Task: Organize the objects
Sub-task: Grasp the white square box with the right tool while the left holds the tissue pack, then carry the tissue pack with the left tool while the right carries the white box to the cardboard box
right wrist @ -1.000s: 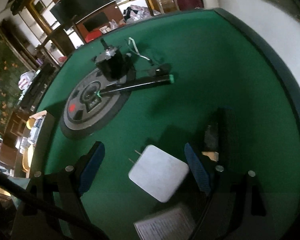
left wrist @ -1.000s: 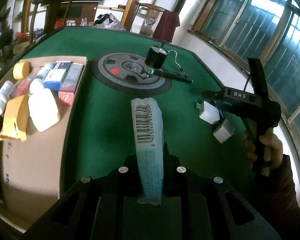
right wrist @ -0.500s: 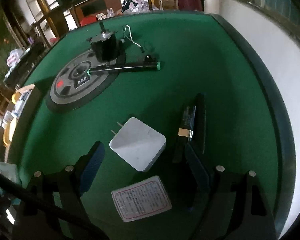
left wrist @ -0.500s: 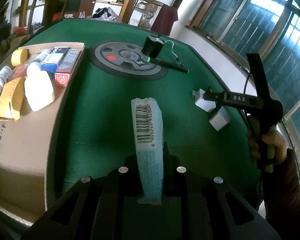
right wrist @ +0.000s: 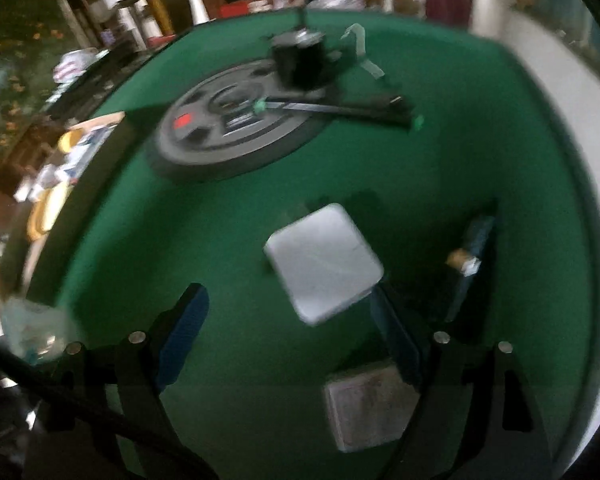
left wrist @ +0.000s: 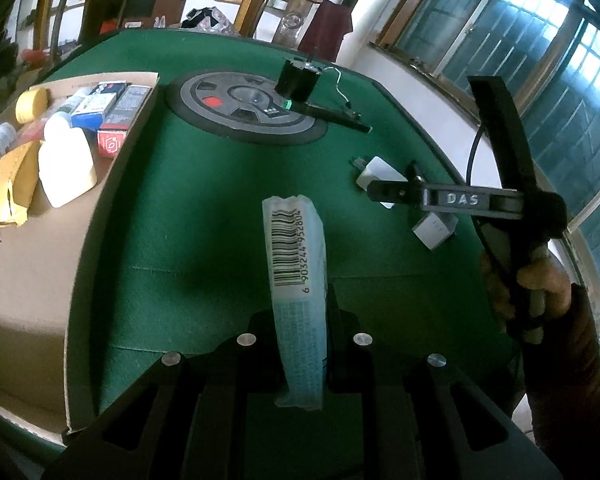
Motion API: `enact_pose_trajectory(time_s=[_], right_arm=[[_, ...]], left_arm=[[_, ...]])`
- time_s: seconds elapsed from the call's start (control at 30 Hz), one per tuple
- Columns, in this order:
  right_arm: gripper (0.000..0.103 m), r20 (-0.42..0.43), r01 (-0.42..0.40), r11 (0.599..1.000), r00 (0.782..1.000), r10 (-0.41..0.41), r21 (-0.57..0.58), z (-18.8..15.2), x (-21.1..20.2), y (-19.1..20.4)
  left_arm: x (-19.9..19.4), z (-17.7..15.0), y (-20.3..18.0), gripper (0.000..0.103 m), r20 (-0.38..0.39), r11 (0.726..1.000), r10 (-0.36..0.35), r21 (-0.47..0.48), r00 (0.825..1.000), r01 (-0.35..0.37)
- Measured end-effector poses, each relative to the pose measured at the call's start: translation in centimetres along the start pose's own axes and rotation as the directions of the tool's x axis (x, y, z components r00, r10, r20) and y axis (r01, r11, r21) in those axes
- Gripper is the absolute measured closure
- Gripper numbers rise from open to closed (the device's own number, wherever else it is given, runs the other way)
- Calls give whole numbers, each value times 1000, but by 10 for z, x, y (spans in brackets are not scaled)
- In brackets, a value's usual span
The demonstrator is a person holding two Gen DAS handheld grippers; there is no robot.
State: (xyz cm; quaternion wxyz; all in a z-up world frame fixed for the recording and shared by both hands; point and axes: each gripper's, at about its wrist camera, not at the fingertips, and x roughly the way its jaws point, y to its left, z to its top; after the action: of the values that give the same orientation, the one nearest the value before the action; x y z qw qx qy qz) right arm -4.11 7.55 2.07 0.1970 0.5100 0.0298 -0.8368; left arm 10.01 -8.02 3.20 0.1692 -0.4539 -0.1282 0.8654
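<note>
My left gripper (left wrist: 300, 320) is shut on a pale blue packet (left wrist: 294, 248) with a barcode, held upright above the green table. To its right a hand (left wrist: 540, 280) holds my right gripper (left wrist: 380, 194) over two white chargers (left wrist: 380, 170) (left wrist: 436, 228). In the right wrist view the right gripper (right wrist: 290, 332) stands open with blue pads (right wrist: 184, 332). A white charger (right wrist: 324, 260) lies on the felt just ahead of the fingers, close to the right one, untouched. The second charger (right wrist: 372, 408), label side up, lies lower by the right finger.
A cardboard box (left wrist: 28, 260) at the left holds several packets, bottles and a tape roll. A grey weight plate (left wrist: 244, 108) lies mid-table with a black motor (left wrist: 298, 78) and a black rod (left wrist: 332, 114) on it. A dark stick (right wrist: 472, 256) lies near the right edge.
My right gripper rolled and slid across the table, so the white charger now sits nearer its right finger. The left gripper kept the packet still.
</note>
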Motion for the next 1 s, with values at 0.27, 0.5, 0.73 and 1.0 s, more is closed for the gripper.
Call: enact_pose_trajectory(time_s=[0.27,0.5,0.73,1.0], right_arm=[[19,22,121,993,992,-121,-11,2,10,1],[20,47,204,978,978,-202,-38,8,20,4],[60,38,157,988,987,-157,14,9,10,2],[60,88,101,993,990,-106,61,1,-15,11]], left_arm=[[5,-1,0,91,-16,1000,-4,-5,1000,4],[4,-6,-4,91,-24,1000,-13,11,1000,13],[0,-10,1,91,-26,999,-35,-4,999,35],[-20,-16,2,91,14,998,-54,-8,998,54]])
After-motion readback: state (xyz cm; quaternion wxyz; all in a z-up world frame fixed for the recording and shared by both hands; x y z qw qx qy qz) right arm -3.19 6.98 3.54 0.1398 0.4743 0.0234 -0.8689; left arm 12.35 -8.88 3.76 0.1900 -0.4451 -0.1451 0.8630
